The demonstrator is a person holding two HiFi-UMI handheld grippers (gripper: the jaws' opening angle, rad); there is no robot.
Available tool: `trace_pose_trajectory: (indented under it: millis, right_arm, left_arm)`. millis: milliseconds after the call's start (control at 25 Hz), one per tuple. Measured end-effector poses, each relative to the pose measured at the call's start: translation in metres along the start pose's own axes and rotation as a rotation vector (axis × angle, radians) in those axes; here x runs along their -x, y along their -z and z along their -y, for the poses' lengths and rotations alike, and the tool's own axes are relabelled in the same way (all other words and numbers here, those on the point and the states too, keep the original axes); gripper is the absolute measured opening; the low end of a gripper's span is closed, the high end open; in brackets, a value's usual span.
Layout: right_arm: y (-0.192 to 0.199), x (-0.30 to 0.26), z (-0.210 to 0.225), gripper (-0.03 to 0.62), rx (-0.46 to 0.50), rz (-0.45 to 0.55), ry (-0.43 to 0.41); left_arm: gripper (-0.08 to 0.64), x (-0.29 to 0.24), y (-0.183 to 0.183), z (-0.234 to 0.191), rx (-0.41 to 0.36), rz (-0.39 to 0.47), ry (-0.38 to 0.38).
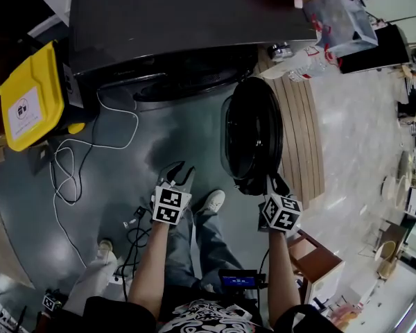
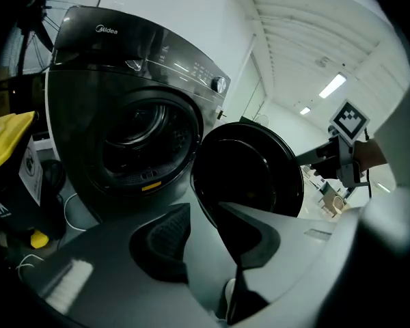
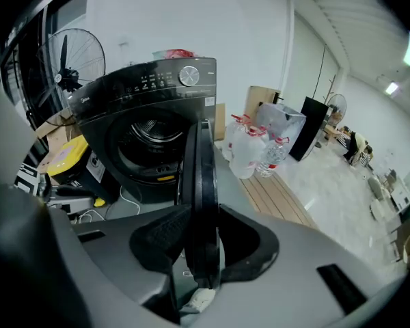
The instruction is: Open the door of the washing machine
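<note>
The dark washing machine [image 1: 187,19] stands at the top of the head view with its round drum opening [image 2: 140,139] uncovered. Its round door [image 1: 249,134] is swung out to the right, nearly edge-on to me. My right gripper [image 1: 274,182] is at the door's near rim. In the right gripper view the door's rim [image 3: 199,183] runs between the jaws and both pads of the right gripper [image 3: 201,241] press on it. My left gripper [image 1: 178,172] hangs over the floor left of the door; its jaws [image 2: 205,227] stand apart with nothing between them.
A yellow container [image 1: 31,96] sits left of the machine, with a white cable [image 1: 76,165] looping over the grey floor. A slatted wooden bench [image 1: 301,130] with water bottles [image 3: 249,152] lies right of the door. A fan [image 3: 68,67] stands behind. The person's shoe [image 1: 211,201] is below the door.
</note>
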State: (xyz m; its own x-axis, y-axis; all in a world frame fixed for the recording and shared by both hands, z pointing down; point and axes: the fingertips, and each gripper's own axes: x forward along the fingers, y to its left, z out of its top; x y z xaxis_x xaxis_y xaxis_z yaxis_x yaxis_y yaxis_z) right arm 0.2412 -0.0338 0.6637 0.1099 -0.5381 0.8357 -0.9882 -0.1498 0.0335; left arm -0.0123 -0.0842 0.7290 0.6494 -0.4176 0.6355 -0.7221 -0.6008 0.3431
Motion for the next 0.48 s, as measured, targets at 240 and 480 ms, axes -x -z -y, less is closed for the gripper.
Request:
trace_pose_trajectory:
  millis: [240,480]
  right_arm:
    - [0.0,-0.003,0.011,0.124,0.003,0.009,0.005]
    - [-0.031,0.046,0.005,0.046,-0.04,0.192,0.0]
  left_arm:
    - [0.124,0.015,-0.014,-0.013,0.029,0.061,-0.062]
    - [0.124,0.065,-0.055,0.0,0.038,0.163,-0.142]
